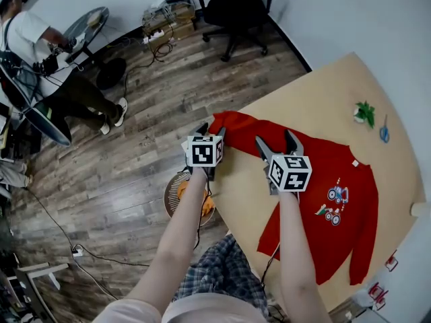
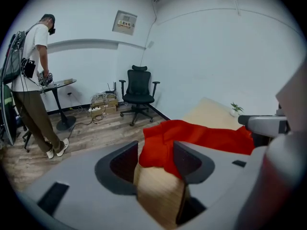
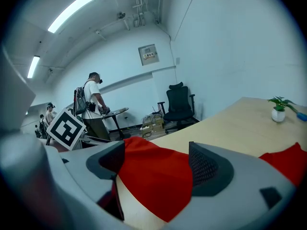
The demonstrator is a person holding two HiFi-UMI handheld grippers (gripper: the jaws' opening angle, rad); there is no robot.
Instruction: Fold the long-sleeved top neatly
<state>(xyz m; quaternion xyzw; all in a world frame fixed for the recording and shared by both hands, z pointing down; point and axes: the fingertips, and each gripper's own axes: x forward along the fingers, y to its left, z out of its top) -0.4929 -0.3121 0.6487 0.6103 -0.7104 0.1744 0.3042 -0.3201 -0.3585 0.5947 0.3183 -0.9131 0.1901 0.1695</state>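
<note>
**Jaws at the red sleeve**

Bright red long-sleeved top (image 1: 316,180), spread flat on the tan counter (image 1: 323,93). Front side up, with a small picture (image 1: 333,204) on the chest.

From the head view: the whole top, from one cuff to the other. Left gripper (image 1: 211,132) down at the end of one sleeve (image 1: 236,123), right at the counter's edge. Right gripper (image 1: 275,140) a little further along that same sleeve, nearer the shoulder. No good look between the jaws from up there.

From the left gripper view: jaws apart, not squeezing. Bunched red sleeve end between them, bare counter edge just under it. Rest of the top stretching away behind.

From the right gripper view: jaws wide apart, nothing pinched. Smooth red cloth lying between them on the counter. Also long ceiling lights (image 3: 72,11), hidden from the head view, and the left gripper's black and white marker cube (image 3: 66,127) off to the side.

Counter: pale wood, rounded at the far end. Small green plant (image 1: 364,113) and a blue thing (image 1: 384,133) near that end, well apart from the sleeve.

Room: brown wooden floor (image 1: 135,153), plain pale walls. Black office chair (image 1: 236,5) by the wall. Person (image 1: 40,52) standing at a small round table (image 1: 91,22), far from the counter.
</note>
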